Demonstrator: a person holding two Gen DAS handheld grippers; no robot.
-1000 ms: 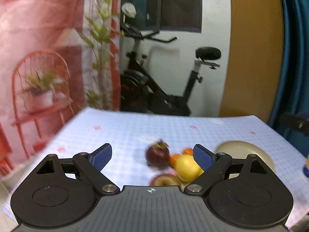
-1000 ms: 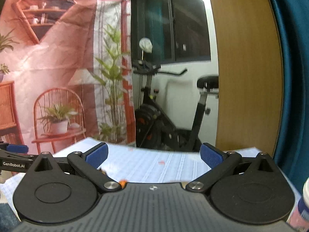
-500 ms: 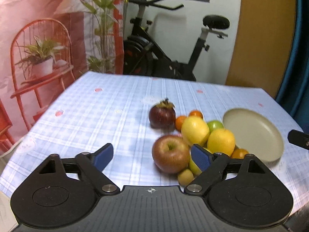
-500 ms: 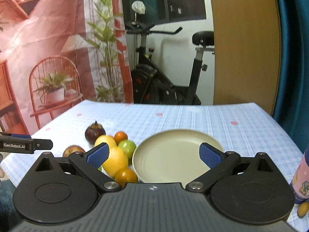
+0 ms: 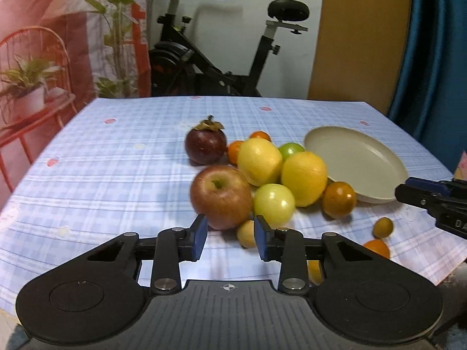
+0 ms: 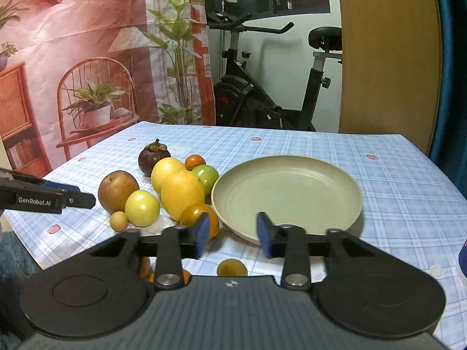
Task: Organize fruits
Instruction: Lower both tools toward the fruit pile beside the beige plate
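Tablecloth (image 6: 394, 180) in blue check covers the whole work surface, with an exercise bike (image 6: 262, 96) and a printed backdrop (image 6: 73, 58) behind it at twelve o'clock. Next in size, the beige plate (image 6: 287, 192) lies bare at the right gripper's twelve o'clock. The fruits crowd against its nine o'clock rim: two lemons (image 6: 182, 194), a red apple (image 6: 118, 191), a dark mangosteen (image 6: 154, 157), a pale green fruit (image 6: 142, 207), a greener one (image 6: 206, 176) and small oranges (image 6: 195, 162). One orange (image 6: 201, 218) touches the plate's rim and is partly hidden behind the right gripper's (image 6: 232, 234) left finger.

Both grippers' jaws have just been closing and now stand narrowly apart with nothing clamped between them. The left gripper (image 5: 230, 240) points at the apple (image 5: 221, 197) and a tiny yellow fruit (image 5: 246, 233), which sit just past its pads, blocking the way to the lemons. Small fruits near the table's front edge are cut off by the gripper bodies.
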